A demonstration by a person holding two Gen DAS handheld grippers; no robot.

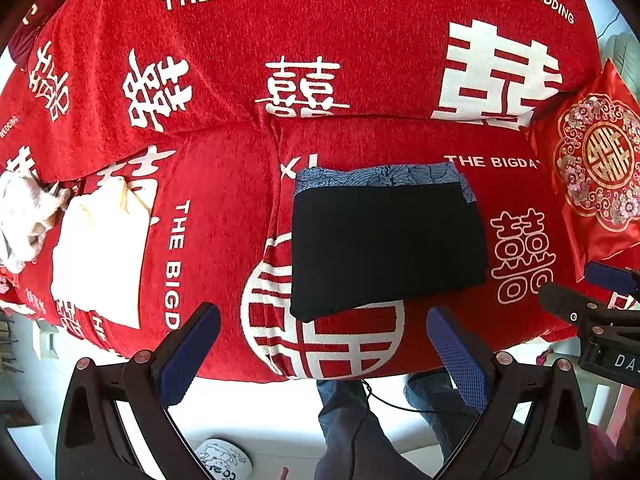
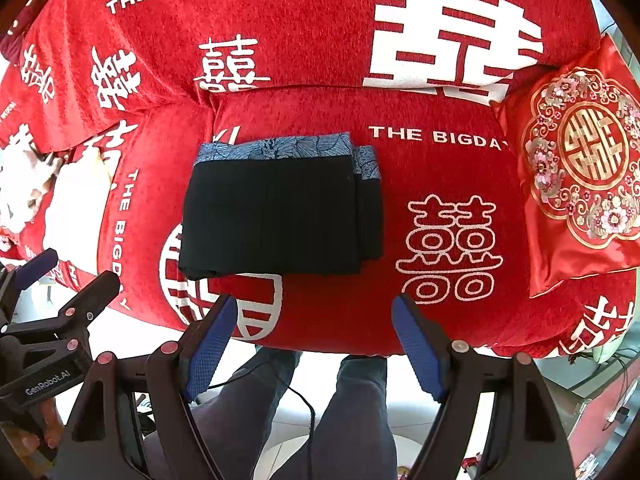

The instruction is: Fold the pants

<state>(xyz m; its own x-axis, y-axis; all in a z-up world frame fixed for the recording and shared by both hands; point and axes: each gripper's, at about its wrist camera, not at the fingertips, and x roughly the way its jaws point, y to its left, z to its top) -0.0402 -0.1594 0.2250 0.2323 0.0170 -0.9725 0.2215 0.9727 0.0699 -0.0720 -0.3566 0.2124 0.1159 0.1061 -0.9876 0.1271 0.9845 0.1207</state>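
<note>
Pants (image 1: 386, 246): black, folded flat on the red sofa (image 1: 224, 208).
Left gripper (image 1: 322, 334): jaws wide apart, holding nothing, near the pants.
Right gripper (image 2: 314, 330): same, jaws apart.

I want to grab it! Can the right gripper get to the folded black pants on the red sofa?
Probably yes: the right gripper is open, and nothing lies between it and the folded black pants on the red sofa.
</note>
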